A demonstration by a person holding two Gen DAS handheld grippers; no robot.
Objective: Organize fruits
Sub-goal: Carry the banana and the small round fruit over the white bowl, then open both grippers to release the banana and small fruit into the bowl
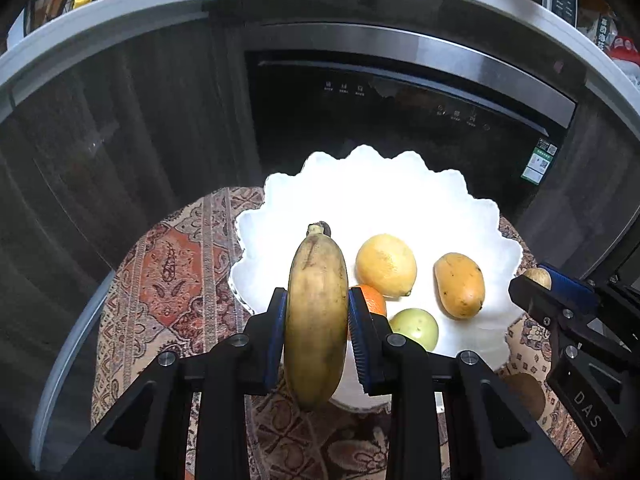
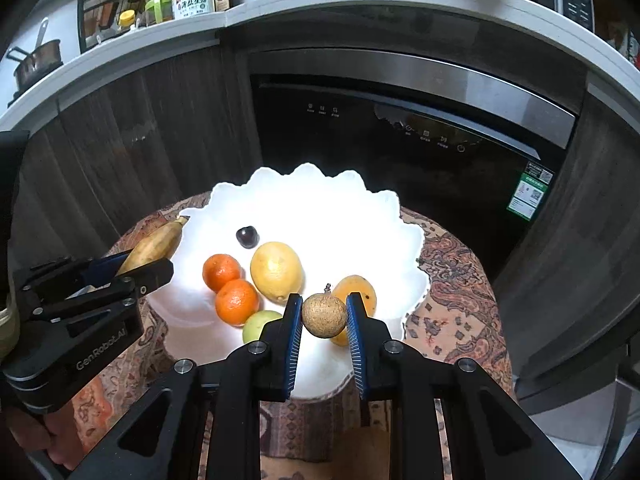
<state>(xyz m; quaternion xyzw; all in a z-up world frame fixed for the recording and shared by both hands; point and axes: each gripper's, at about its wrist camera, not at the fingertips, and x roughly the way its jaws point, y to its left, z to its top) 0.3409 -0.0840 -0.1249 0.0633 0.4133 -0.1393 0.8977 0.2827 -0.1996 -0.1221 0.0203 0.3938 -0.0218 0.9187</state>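
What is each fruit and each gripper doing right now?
Left gripper: shut on the banana.
Banana: held above the plate's edge.
Right gripper: shut on the brown fruit.
Brown fruit: held over the plate.
Lemon, mango, two oranges, green fruit: lying on the white plate.

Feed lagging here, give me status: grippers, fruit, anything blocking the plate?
Left gripper shut on banana. Right gripper shut on small brown fruit. Both over white plate; lemon, oranges, mango on it. Far side free.
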